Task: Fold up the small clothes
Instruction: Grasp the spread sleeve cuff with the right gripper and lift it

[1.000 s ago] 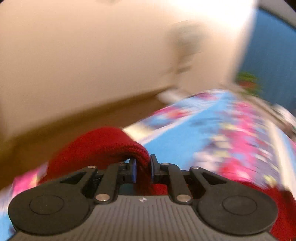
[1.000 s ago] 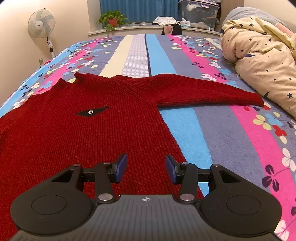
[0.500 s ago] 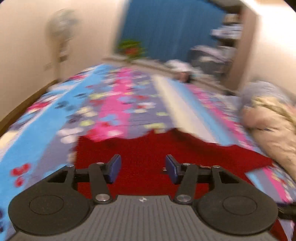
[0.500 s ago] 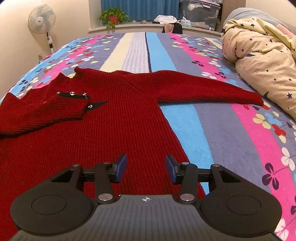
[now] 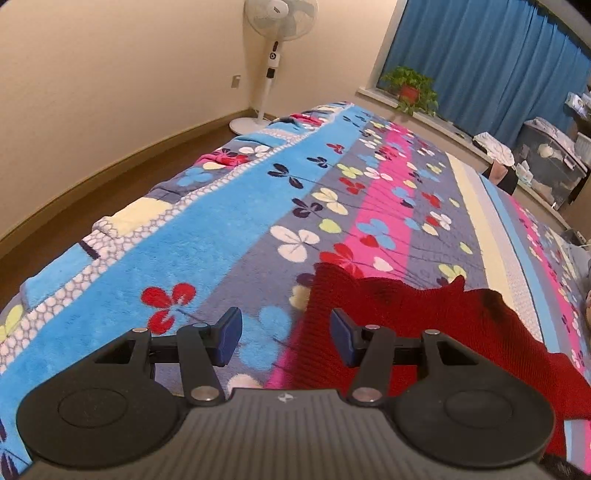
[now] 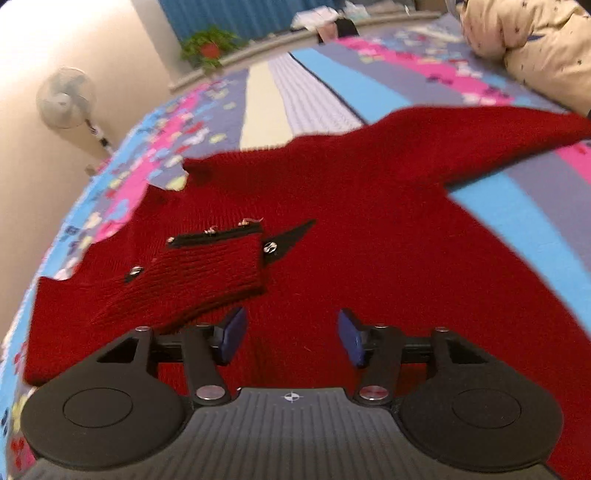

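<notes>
Released since 1 second earlier, 1 sleeve (image 6: 207, 273) lay folded across the red sweater (image 6: 369, 229) on the floral bedspread (image 5: 221, 221), visible only from the right wrist. Left gripper (image 5: 284, 336) stood open and empty at the sweater's edge; right gripper (image 6: 291, 338), empty, was widening above it.

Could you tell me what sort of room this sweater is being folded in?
Most likely a bedroom: the red sweater lies on a bed's floral blanket, with a star-print duvet alongside and a pedestal fan by the wall.
</notes>
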{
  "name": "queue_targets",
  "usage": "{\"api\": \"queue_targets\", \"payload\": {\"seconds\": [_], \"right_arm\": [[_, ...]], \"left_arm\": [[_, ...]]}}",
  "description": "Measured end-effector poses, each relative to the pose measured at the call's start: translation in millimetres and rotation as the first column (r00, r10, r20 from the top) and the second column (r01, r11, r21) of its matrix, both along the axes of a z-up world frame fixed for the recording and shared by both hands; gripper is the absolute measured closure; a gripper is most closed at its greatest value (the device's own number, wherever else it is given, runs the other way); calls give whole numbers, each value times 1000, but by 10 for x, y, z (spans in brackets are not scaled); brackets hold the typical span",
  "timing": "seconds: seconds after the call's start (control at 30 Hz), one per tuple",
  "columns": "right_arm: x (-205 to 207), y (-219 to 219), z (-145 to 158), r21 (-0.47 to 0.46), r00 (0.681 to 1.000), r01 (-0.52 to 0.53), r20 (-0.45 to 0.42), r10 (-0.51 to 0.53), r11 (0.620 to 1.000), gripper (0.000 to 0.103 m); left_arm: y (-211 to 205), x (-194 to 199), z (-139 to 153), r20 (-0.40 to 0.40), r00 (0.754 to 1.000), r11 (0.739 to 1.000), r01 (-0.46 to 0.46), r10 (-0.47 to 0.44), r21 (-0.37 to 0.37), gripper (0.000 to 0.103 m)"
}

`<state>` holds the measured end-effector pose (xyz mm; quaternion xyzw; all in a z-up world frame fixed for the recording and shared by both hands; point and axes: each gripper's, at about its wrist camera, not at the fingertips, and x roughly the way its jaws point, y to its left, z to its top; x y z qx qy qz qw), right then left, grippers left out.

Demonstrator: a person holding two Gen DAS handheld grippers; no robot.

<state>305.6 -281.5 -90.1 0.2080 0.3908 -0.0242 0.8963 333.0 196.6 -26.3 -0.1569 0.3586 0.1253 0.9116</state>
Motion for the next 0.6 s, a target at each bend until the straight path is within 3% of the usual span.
{"api": "queue_targets", "payload": {"seconds": [0.07, 0.13, 0.17, 0.23, 0.3, 0.4, 0.53, 0.6], "right_arm": [[156, 154, -19, -44, 1000, 13, 8, -12, 999, 32], [295, 287, -28, -76, 1000, -4, 10, 5, 997, 31], [346, 348, -25, -89, 1000, -17, 13, 18, 996, 35], [442, 492, -20, -129, 998, -60, 17, 62, 990, 61], [489, 602, 18, -206, 997, -65, 19, 71, 976, 80], [527, 590, 149, -213, 996, -62, 56, 76, 975, 86], [437, 350, 653, -168, 967, 26, 253, 17, 985, 88], [366, 204, 870, -201, 940, 99, 340, -25, 975, 88]], "left_arm": [[-57, 19, -7, -11, 1000, 1000, 5, -5, 4, 45], [-63, 49, -20, -16, 1000, 1000, 11, -11, -2, 45], [-68, 65, -27, -16, 1000, 1000, 14, -14, -5, 45], [-62, 88, -25, -16, 1000, 1000, 17, -18, -15, 45], [-53, 104, -21, -12, 1000, 1000, 18, -18, -24, 45], [-43, 110, -12, -12, 1000, 999, 19, -19, -33, 45], [-31, 93, 43, 6, 1000, 998, 27, -27, -53, 45], [-38, 90, 60, 13, 1000, 998, 29, -28, -53, 45]]}}
